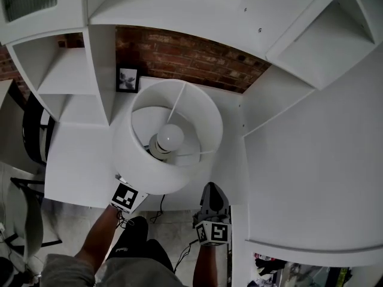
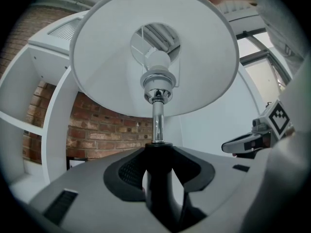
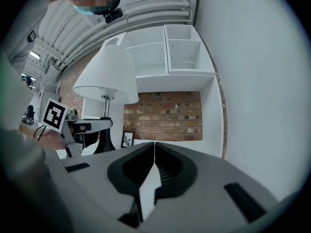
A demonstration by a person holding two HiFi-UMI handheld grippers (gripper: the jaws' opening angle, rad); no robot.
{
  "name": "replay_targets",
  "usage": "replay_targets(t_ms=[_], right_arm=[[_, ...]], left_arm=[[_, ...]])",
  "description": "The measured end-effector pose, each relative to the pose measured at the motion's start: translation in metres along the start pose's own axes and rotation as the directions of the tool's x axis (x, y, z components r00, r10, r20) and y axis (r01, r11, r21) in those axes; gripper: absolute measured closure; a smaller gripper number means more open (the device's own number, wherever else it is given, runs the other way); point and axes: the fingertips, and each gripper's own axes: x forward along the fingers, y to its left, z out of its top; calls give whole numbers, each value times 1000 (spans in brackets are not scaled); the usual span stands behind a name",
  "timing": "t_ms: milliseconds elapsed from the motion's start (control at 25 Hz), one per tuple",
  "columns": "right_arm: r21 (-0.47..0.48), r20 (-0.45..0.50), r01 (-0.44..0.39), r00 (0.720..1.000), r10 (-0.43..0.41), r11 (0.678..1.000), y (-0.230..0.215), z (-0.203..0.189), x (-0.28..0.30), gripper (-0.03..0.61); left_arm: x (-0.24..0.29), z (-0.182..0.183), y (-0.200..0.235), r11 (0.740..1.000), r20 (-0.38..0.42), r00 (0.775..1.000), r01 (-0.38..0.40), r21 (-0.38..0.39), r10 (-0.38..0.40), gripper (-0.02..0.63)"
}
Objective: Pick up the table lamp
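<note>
Gripping table lamp (image 1: pixel 169 137) by black neck under chrome stem: left tongs (image 2: pixel 158 152) clenched. Right tongs (image 3: pixel 154 147) pinched together, empty, just beside. Lamp upright over tabletop (image 1: pixel 78 172) front edge. Step: lift. Next: raise straight, shade (image 1: pixel 137 163) level, mind cord (image 1: pixel 161 207).

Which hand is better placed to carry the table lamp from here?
Left. The left tongs are clamped on the table lamp at its dark neck, just below the chrome rod, with the shade upright above. The right tongs are shut on nothing, off to the lamp's side and apart from it.
</note>
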Motion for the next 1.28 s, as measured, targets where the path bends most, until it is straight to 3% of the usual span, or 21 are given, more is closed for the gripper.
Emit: replay_targets(t_ms=[680, 1280], right_arm=[[7, 35, 7, 999, -7, 1000, 29, 112, -45, 555], [12, 77, -66, 995, 65, 998, 62, 123, -73, 555]], left_arm=[[-61, 114, -18, 1000, -8, 1000, -9, -3, 9, 453], [-135, 131, -33, 996, 2, 996, -84, 17, 84, 453]])
